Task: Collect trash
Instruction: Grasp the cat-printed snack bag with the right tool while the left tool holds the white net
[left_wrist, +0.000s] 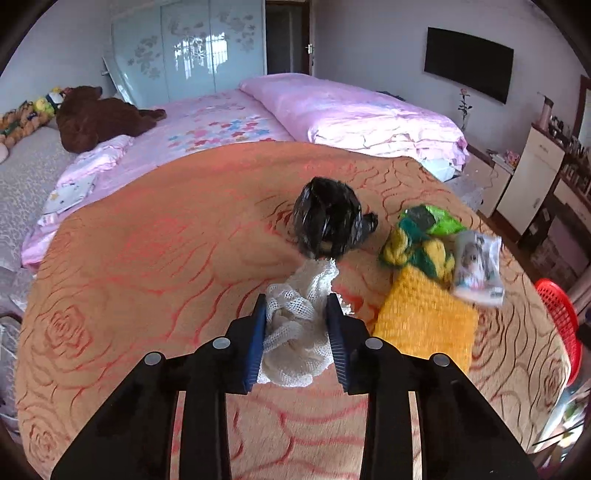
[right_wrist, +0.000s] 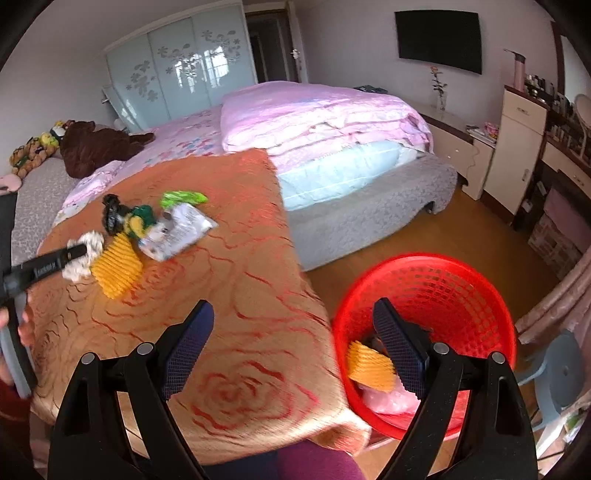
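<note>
Left wrist view: the left gripper (left_wrist: 296, 304) has its blue pads pressed against both sides of a white mesh net (left_wrist: 295, 332), gripping it over the orange rose-patterned tablecloth (left_wrist: 147, 258). Just beyond the net lies a crumpled black plastic bag (left_wrist: 327, 221). To the right sit a yellow foam net (left_wrist: 424, 321), a green and yellow wrapper bundle (left_wrist: 417, 243) and a clear printed packet (left_wrist: 478, 269); the print on the packet is too blurred to read. The red basket (left_wrist: 561, 325) shows at the right edge.

Right wrist view: the right gripper (right_wrist: 291, 314) stands wide with nothing between its pads, hanging over the tablecloth's edge and the red basket (right_wrist: 461, 280) on the floor. Inside the basket lie a yellow foam piece (right_wrist: 369, 365) and pink plastic (right_wrist: 388, 400). At far left, the left gripper (right_wrist: 79, 252) bears small white lettering, unreadable here, and holds the white net (right_wrist: 92, 240) beside the remaining trash.
</note>
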